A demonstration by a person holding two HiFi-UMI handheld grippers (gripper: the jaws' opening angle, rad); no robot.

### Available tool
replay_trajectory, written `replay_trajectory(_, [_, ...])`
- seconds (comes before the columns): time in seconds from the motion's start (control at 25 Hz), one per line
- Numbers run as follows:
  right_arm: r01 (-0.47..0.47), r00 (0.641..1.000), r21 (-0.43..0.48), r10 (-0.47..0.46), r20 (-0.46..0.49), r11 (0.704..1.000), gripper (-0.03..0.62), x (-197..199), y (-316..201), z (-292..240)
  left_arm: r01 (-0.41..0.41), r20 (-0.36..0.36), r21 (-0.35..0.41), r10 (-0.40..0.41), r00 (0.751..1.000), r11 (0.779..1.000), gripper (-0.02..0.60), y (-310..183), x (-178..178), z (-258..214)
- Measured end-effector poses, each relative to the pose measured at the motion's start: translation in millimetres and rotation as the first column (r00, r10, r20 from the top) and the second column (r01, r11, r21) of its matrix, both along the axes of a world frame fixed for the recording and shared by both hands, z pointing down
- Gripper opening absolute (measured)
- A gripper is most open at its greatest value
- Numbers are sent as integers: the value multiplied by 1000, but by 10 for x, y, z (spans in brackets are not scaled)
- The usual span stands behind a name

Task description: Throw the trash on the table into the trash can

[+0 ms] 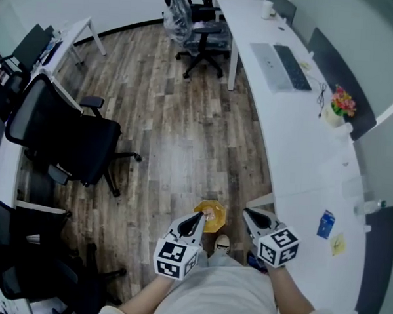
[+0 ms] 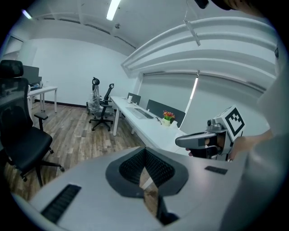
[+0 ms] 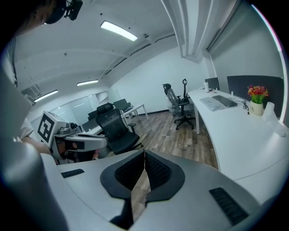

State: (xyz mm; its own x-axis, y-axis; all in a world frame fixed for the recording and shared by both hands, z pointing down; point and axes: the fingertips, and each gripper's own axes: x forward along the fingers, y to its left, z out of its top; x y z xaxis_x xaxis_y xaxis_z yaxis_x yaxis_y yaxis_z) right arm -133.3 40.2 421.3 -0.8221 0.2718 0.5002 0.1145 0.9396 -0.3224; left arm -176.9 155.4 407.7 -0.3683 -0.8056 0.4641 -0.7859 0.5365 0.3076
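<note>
In the head view I hold both grippers close to my body, above the wooden floor. My left gripper (image 1: 199, 217) is shut with nothing between its jaws, and its tips hang over a round orange-yellow bin (image 1: 211, 216) on the floor by my shoe. My right gripper (image 1: 246, 213) is shut and empty too, just right of the bin near the white table's edge (image 1: 273, 190). A small blue packet (image 1: 325, 224) and a yellow scrap (image 1: 337, 244) lie on the table to the right. In their own views, the left gripper (image 2: 144, 151) and the right gripper (image 3: 144, 154) show closed, empty jaws.
The long white table (image 1: 295, 145) runs along the right with a keyboard (image 1: 292, 67) and a flower pot (image 1: 339, 107). Black office chairs stand at the left (image 1: 72, 140) and far back (image 1: 203, 32). Another desk (image 1: 64, 41) is at the far left.
</note>
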Motion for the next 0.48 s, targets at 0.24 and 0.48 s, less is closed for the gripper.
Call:
replay_trajectory(0.24, [-18,1000,-1,18,14,1000,34,-15,-89,-37,-43,-14,-17,43,999,999,0,-60,2,-13])
replay_trajectory(0.48, [-25,999,-31,26,19,999,34,-11,-107,0,-56,-11,8,56,998,998,0,-157,14,-51])
